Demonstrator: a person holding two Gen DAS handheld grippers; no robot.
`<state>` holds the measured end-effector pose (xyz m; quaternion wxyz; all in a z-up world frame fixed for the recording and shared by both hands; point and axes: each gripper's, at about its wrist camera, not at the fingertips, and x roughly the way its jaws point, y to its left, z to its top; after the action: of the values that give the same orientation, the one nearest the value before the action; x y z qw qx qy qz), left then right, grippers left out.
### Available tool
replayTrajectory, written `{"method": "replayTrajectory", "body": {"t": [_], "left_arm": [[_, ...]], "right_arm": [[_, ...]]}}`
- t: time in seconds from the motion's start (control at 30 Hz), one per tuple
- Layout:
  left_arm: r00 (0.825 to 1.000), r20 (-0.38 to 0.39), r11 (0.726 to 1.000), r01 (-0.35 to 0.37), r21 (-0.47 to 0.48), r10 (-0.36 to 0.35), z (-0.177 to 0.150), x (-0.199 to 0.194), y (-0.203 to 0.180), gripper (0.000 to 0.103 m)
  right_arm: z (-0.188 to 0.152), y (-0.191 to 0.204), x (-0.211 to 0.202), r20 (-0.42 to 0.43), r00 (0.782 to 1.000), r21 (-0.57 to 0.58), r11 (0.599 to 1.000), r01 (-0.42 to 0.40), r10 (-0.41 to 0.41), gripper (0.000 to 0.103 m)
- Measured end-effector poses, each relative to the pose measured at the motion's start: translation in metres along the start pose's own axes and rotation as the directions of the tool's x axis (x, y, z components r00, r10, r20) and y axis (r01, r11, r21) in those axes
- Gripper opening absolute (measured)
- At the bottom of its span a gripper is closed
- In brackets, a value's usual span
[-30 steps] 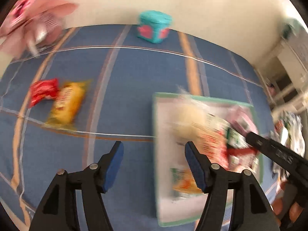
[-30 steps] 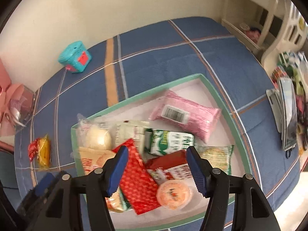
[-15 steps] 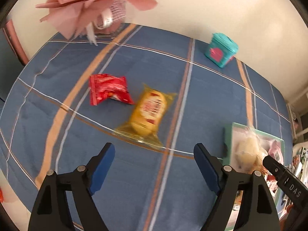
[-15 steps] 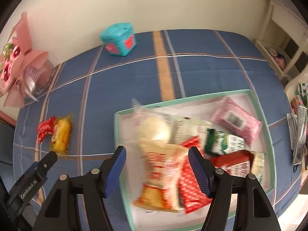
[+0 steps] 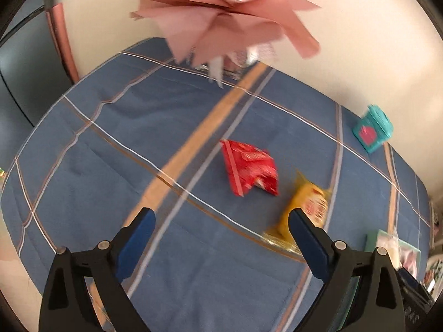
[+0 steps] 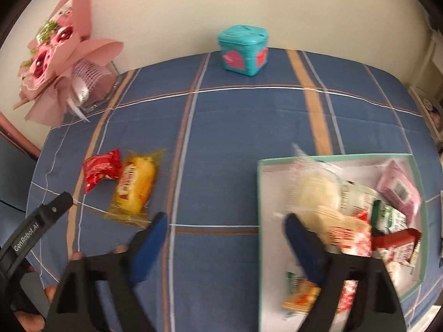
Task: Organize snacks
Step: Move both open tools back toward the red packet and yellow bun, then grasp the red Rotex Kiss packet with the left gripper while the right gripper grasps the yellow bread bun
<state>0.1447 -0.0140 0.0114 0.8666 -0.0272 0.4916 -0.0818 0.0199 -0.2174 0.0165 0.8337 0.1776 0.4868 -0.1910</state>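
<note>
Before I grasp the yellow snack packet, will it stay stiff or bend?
The yellow snack packet is probably soft and light: its clear wrapper looks puffed around a cake-like filling. Its flat crimped ends would likely flop. It lies flat, so rolling seems unlikely.

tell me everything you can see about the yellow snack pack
The yellow snack pack is a shiny, clear-edged plastic wrapper around a yellow cake, with a red and white label on top. It looks sealed and lies flat on the blue cloth, outside the tray. The red pack lies against its side. No gripper touches it.
</note>
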Motion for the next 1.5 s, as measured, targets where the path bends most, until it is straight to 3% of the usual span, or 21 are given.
{"method": "replayTrajectory", "body": {"t": [0.27, 0.63, 1.17, 1.23, 1.5], "left_arm": [[1.0, -0.024, 0.999, 0.018, -0.047, -0.019, 0.015, 0.018, 0.02, 0.097], [0.997, -0.051, 0.998, 0.051, -0.034, -0.053, 0.029, 0.04, 0.002, 0.097], [0.997, -0.064, 0.999, 0.053, -0.005, -0.054, 0.042, 0.074, -0.005, 0.097], [0.996, -0.068, 0.998, 0.062, -0.013, -0.063, 0.043, 0.077, -0.005, 0.097], [0.988, -0.101, 0.993, 0.109, -0.048, -0.114, 0.042, 0.096, -0.009, 0.094]], "right_arm": [[0.008, 0.037, 0.019, 0.015, 0.999, -0.03, 0.999, -0.041, 0.041, 0.103], [0.018, 0.077, 0.048, 0.03, 0.996, -0.097, 0.992, -0.077, 0.08, 0.103], [0.025, 0.082, 0.087, 0.014, 0.998, -0.115, 0.992, -0.059, 0.061, 0.102], [0.026, 0.078, 0.088, 0.02, 0.997, -0.11, 0.991, -0.069, 0.072, 0.099], [0.032, 0.066, 0.088, 0.016, 0.994, -0.076, 0.991, -0.111, 0.112, 0.061]]}}
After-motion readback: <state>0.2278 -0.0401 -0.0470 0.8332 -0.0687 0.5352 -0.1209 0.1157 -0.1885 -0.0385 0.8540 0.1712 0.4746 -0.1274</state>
